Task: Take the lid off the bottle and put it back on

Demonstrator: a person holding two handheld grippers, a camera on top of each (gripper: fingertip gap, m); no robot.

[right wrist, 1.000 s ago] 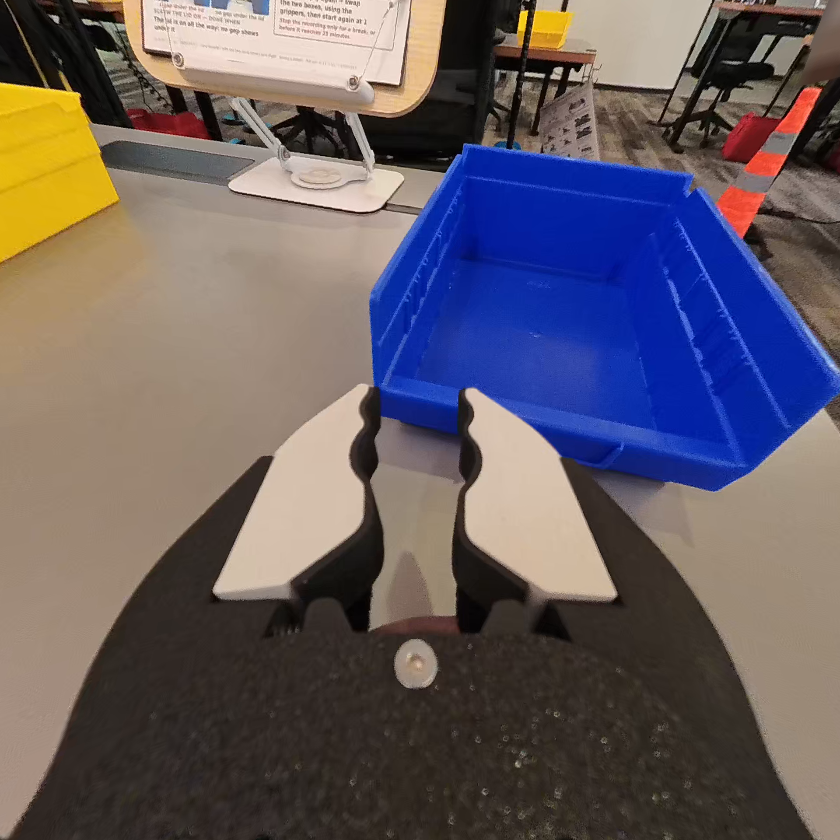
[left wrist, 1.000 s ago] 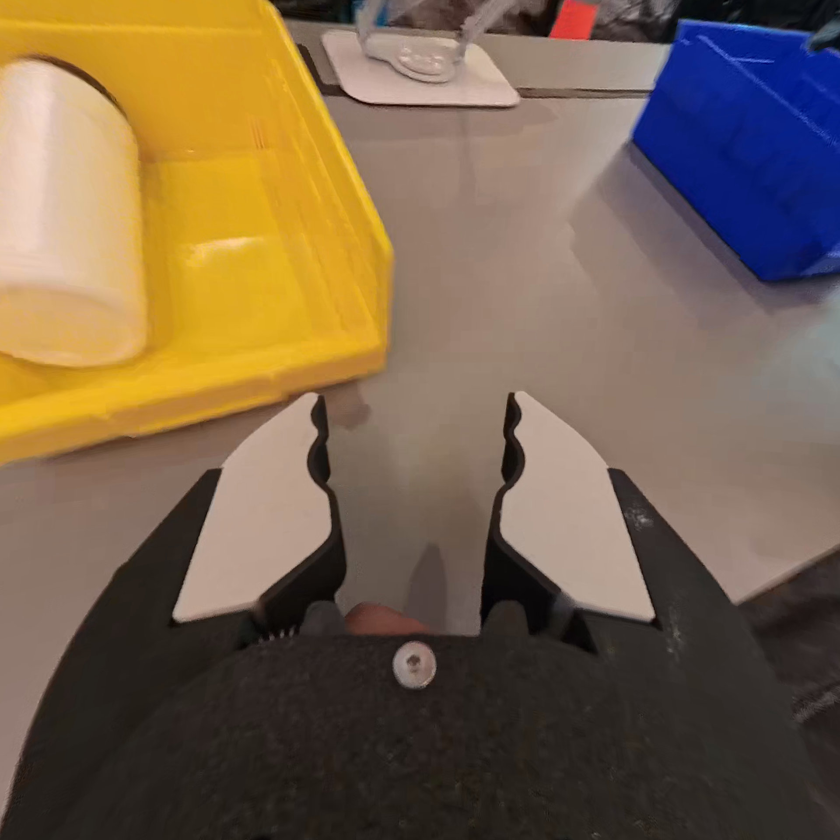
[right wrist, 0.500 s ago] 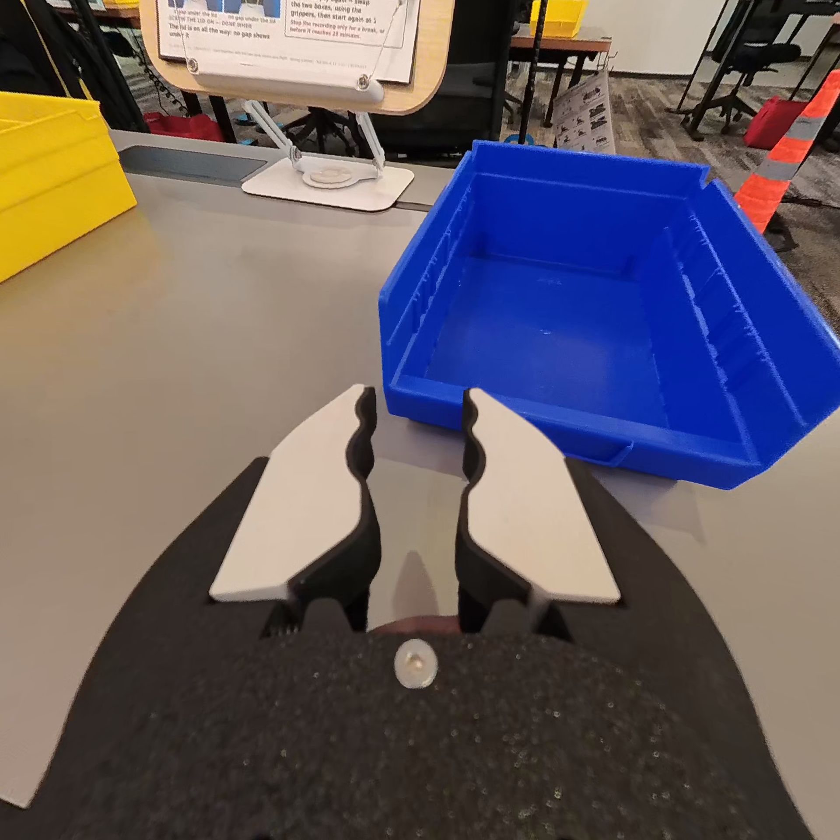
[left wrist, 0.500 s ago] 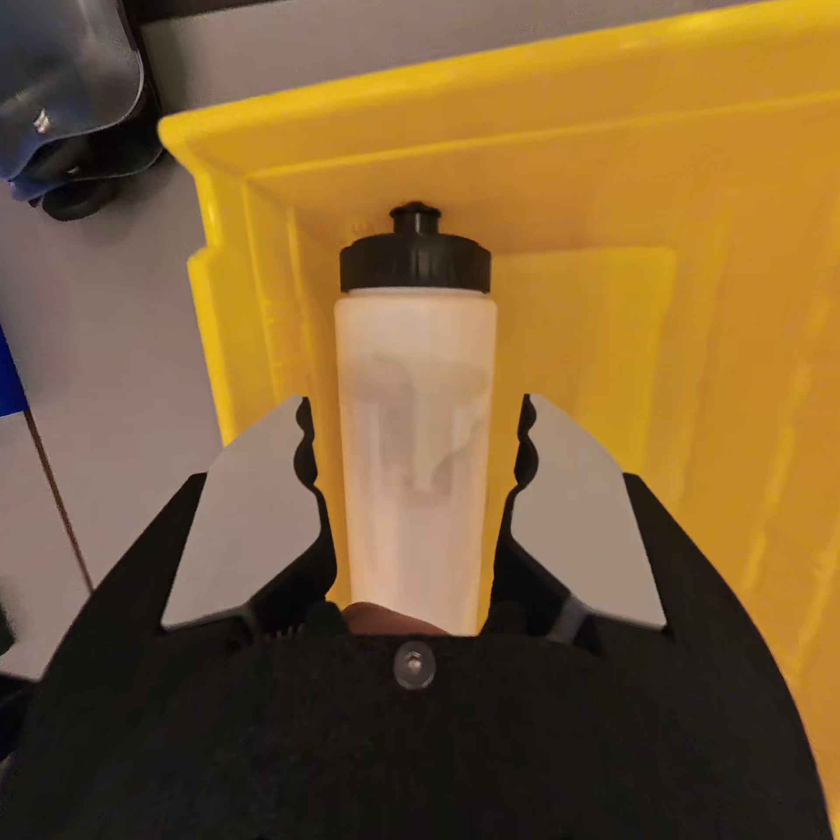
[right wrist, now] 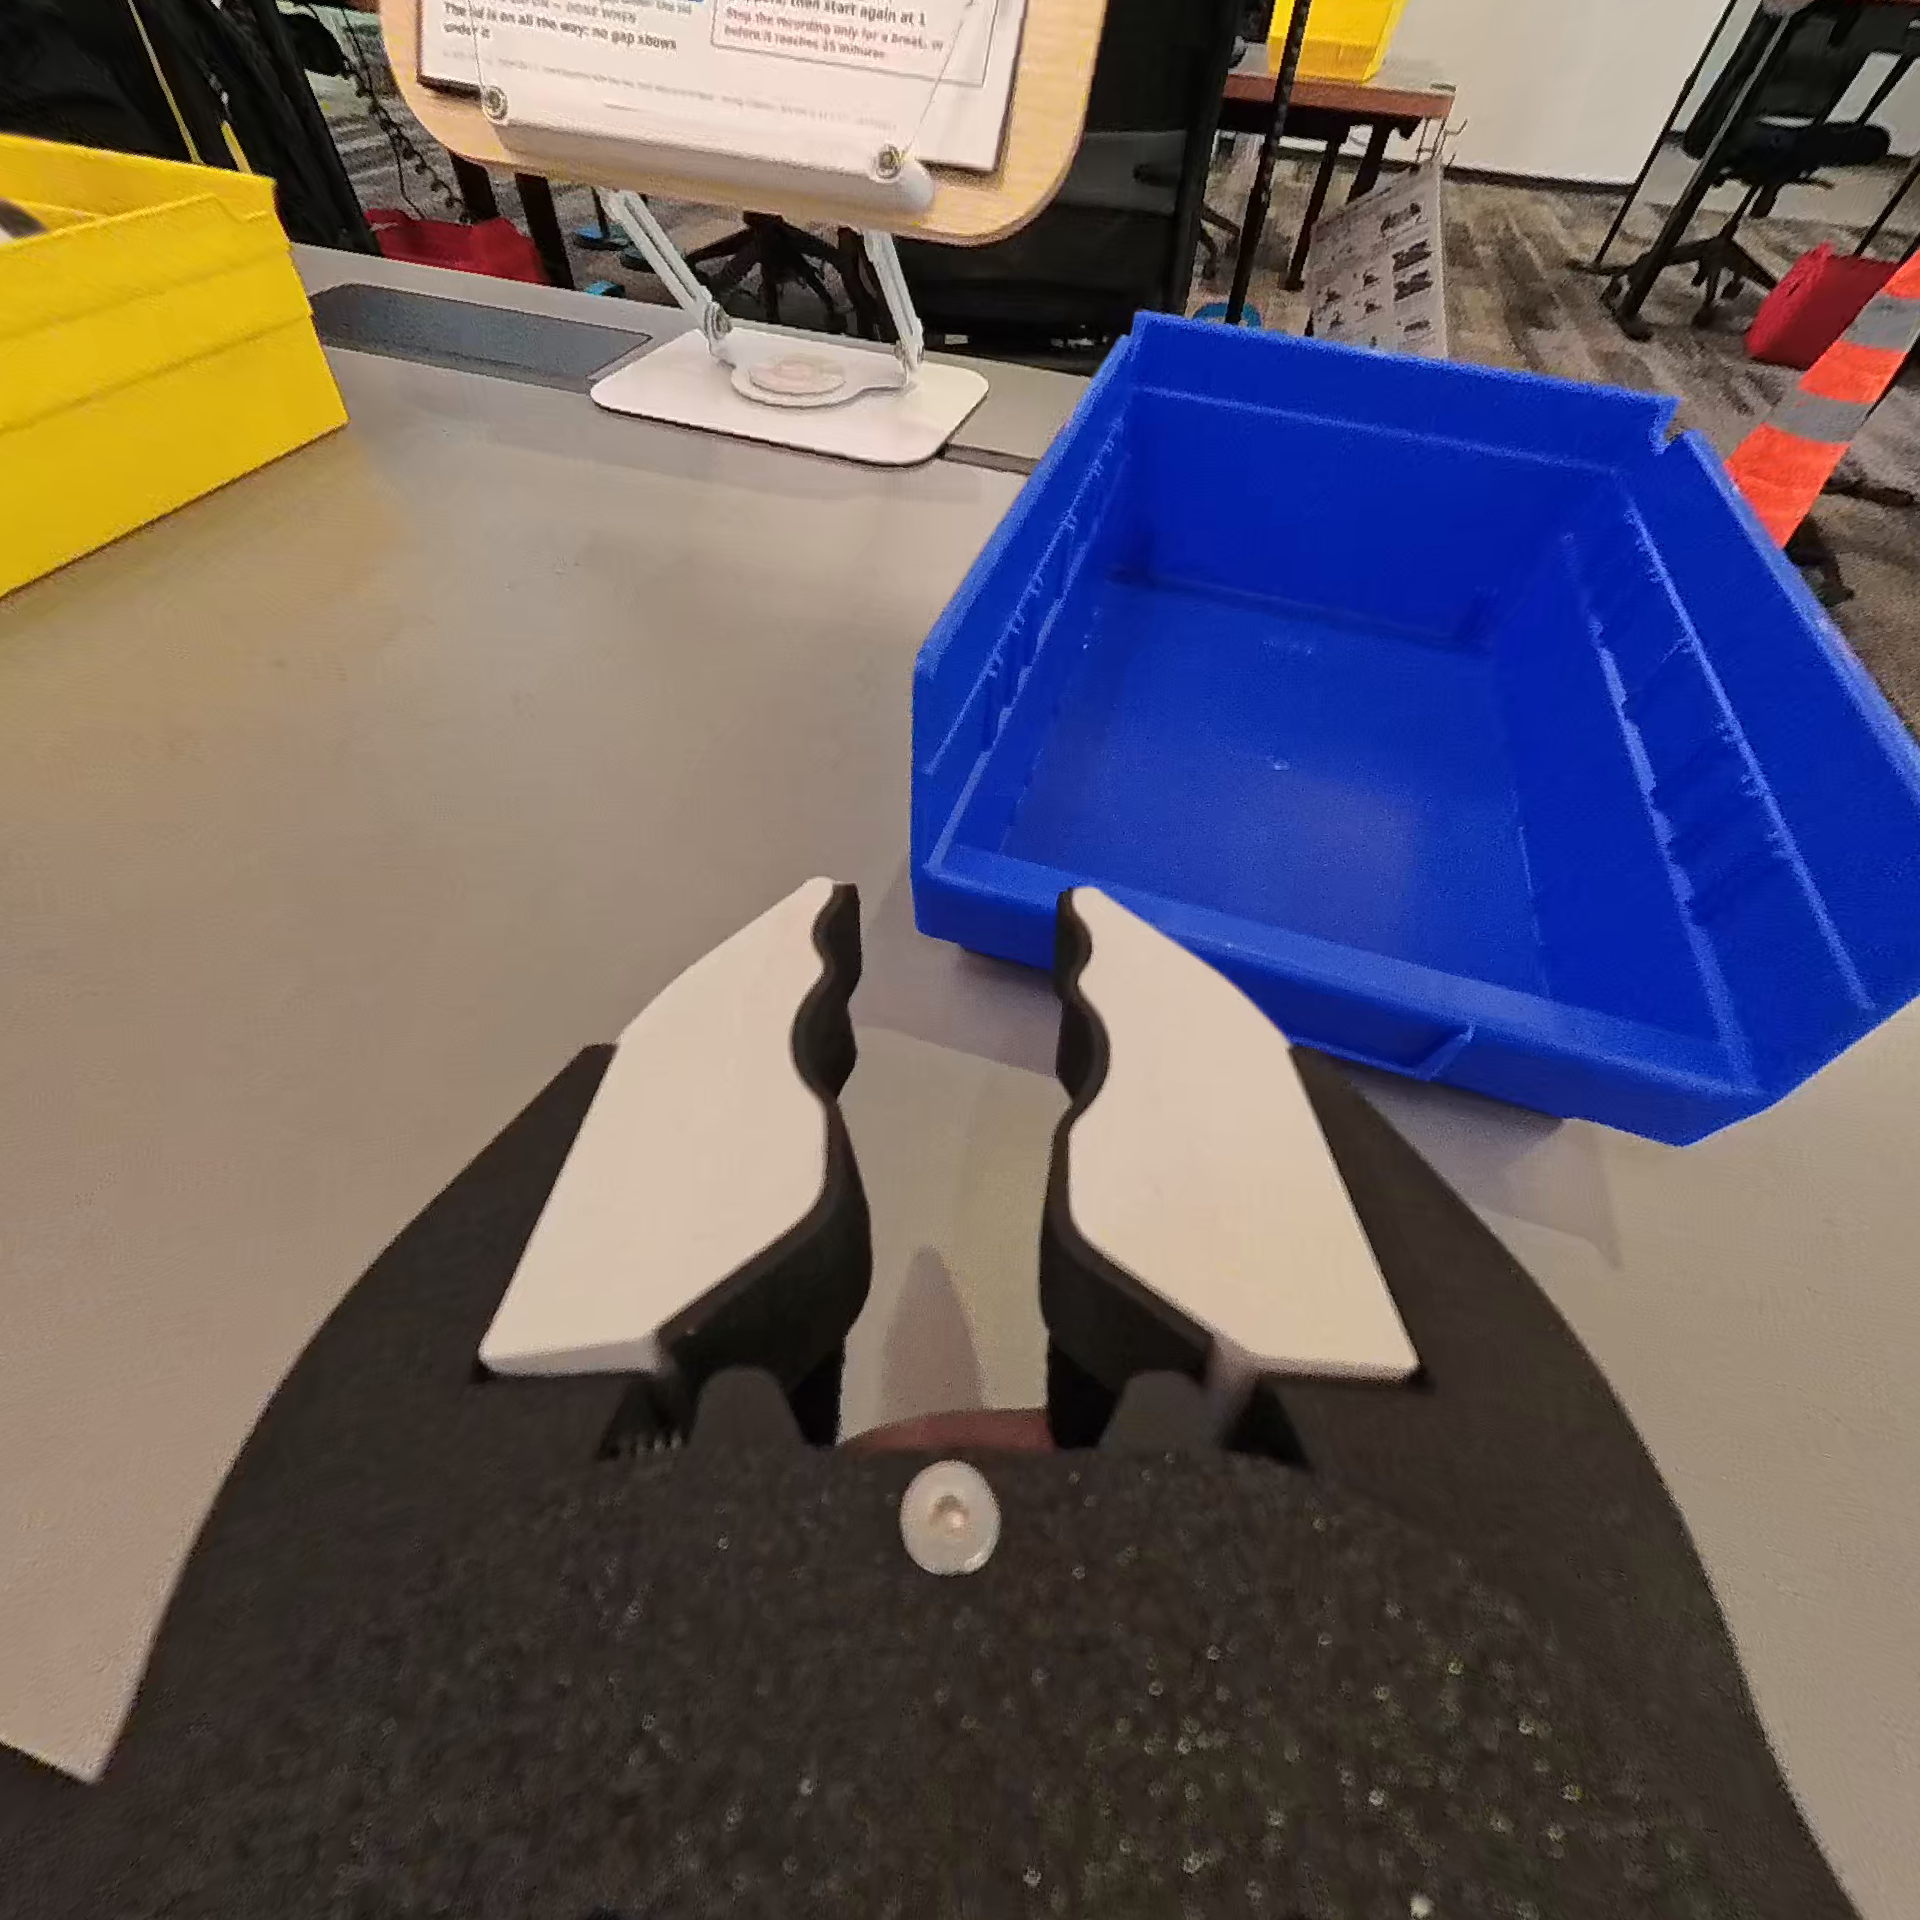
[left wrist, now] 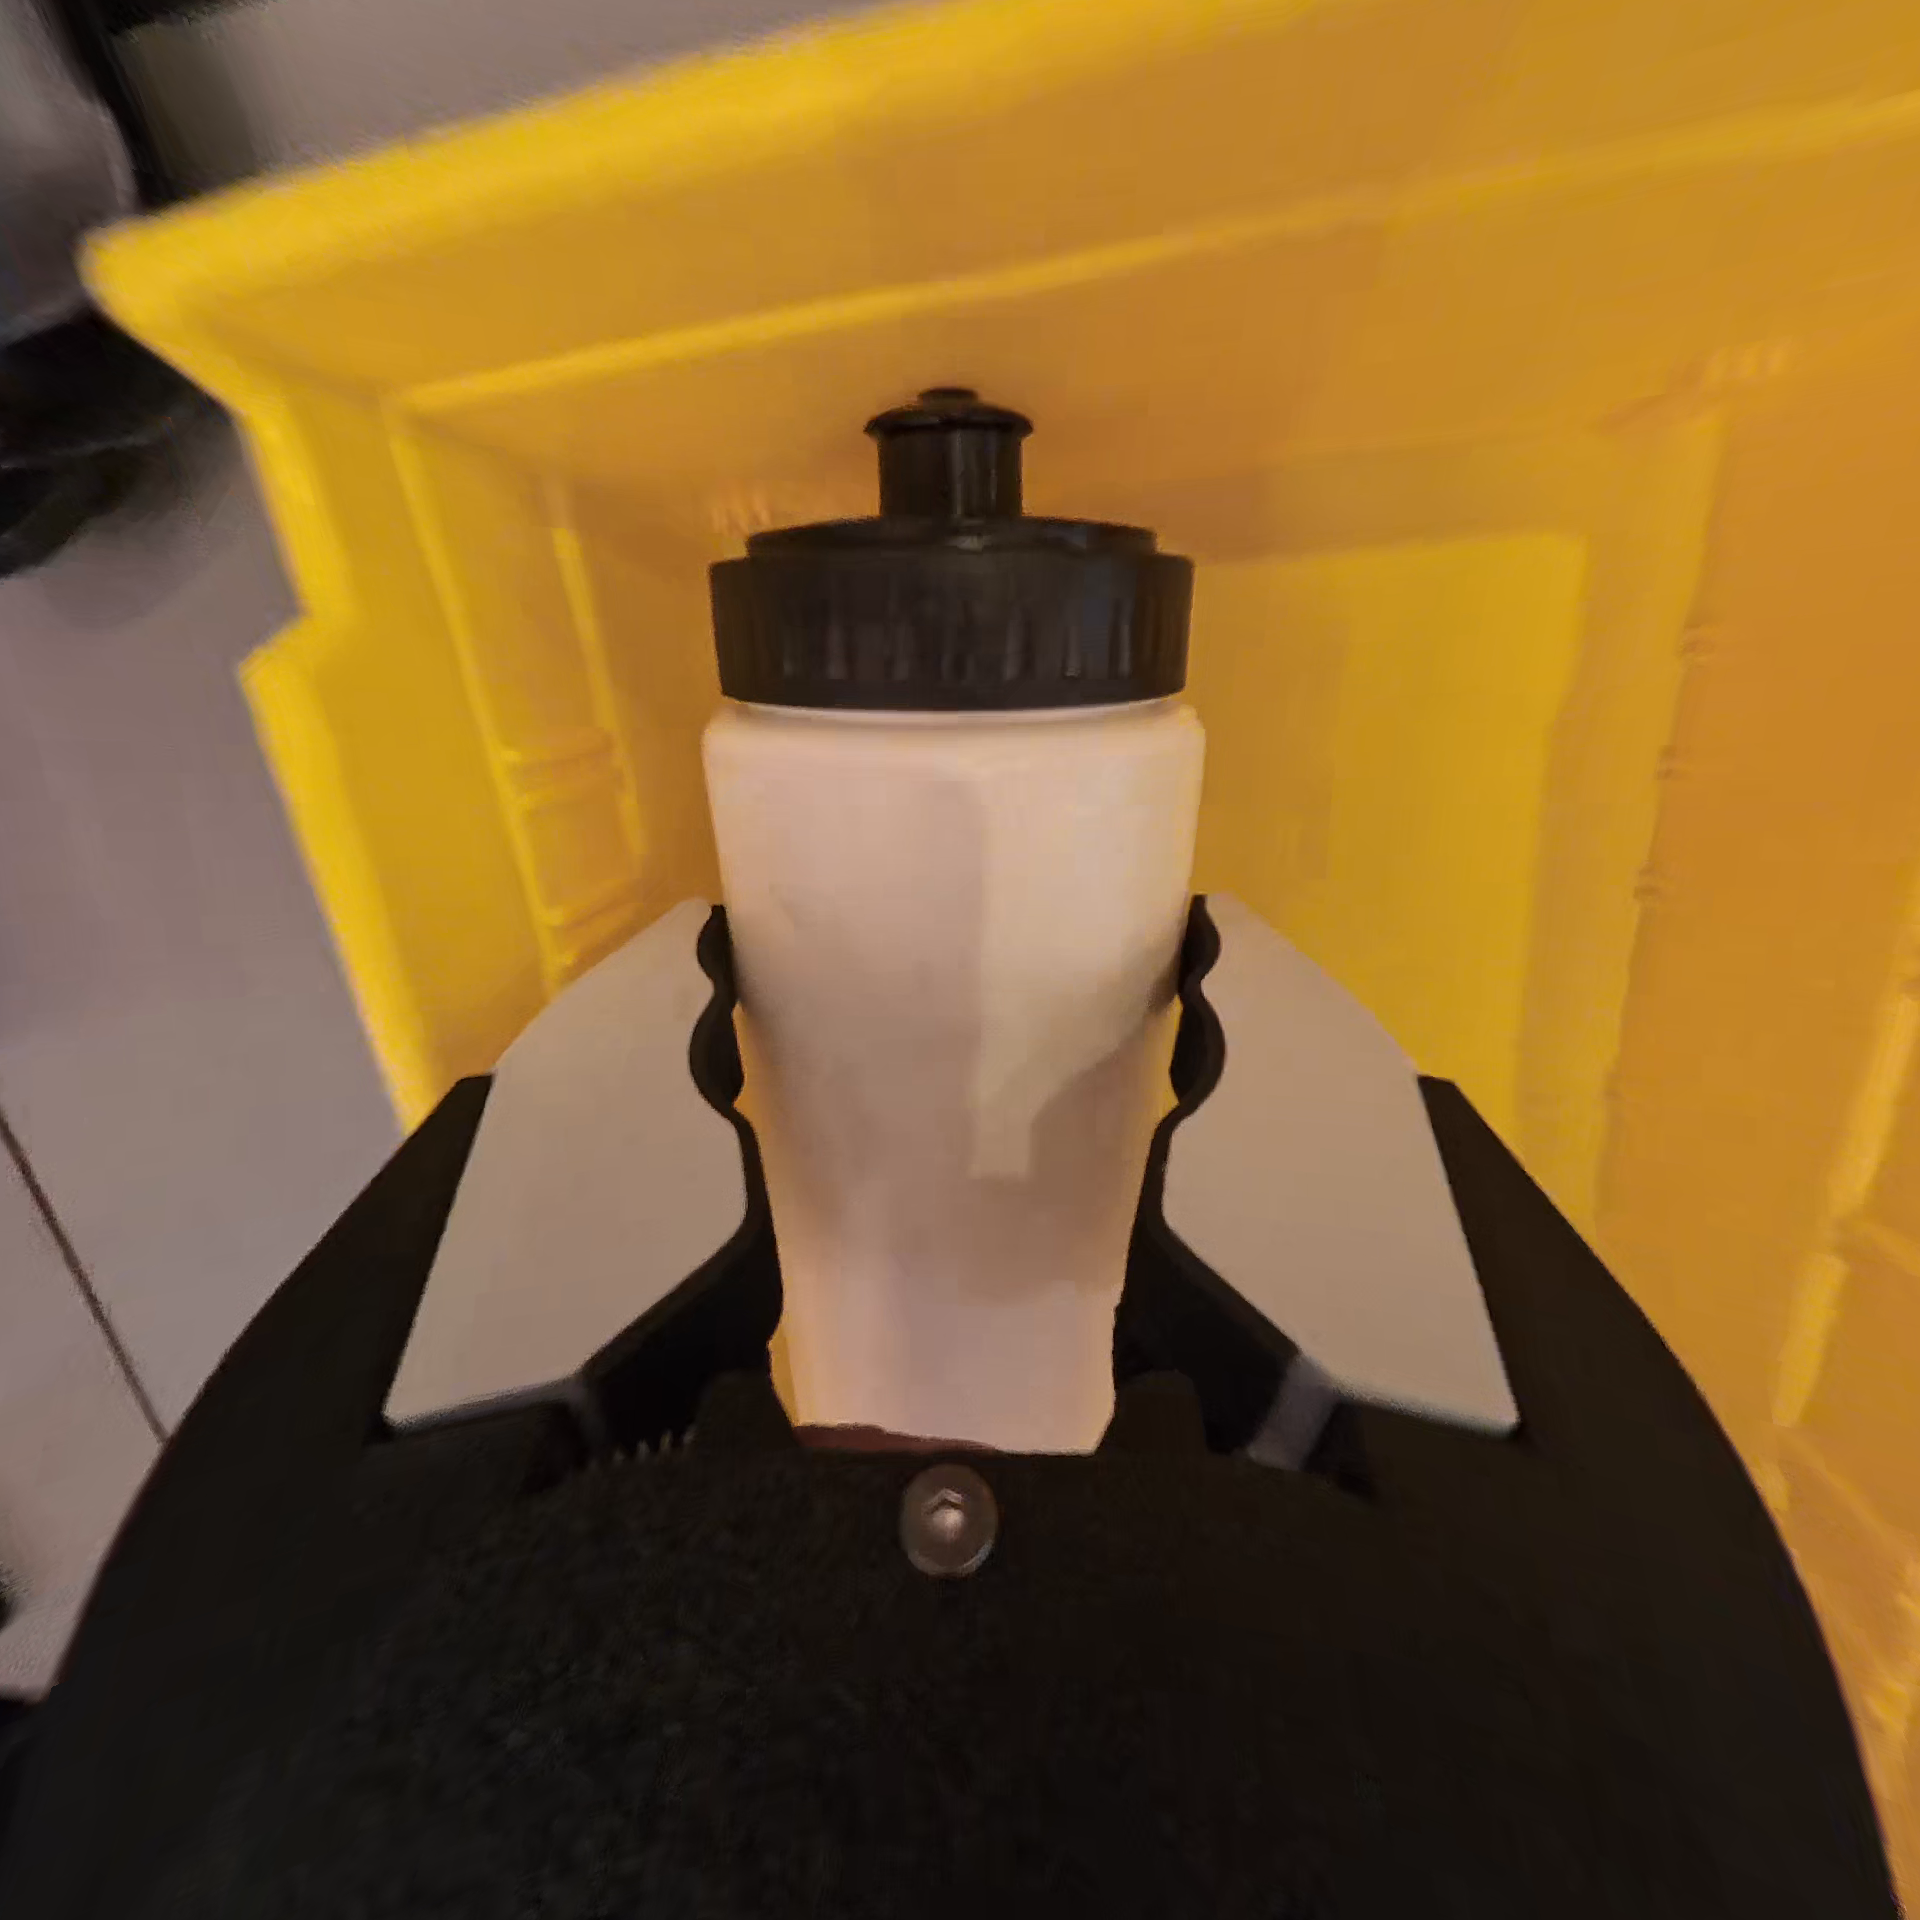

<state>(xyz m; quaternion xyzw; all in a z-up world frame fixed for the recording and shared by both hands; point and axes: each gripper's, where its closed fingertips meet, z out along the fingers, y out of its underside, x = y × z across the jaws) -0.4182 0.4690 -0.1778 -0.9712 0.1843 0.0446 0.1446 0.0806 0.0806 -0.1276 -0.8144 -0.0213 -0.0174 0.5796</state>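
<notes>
Beyond your grey table (right wrist: 468, 727) stands a wooden board on a white stand (right wrist: 790, 395); behind it — patterned carpet (right wrist: 1538, 260), dark office chairs (right wrist: 1766, 177), a white wall (right wrist: 1579, 83).

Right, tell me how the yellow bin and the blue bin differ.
The yellow bin holds the white bottle, which the left gripper grips at its body; the blue bin has nothing in it. The left gripper reaches into the yellow bin, while the right gripper hovers open over the table just short of the blue bin. Both are open-topped plastic bins on the same grey table.
</notes>
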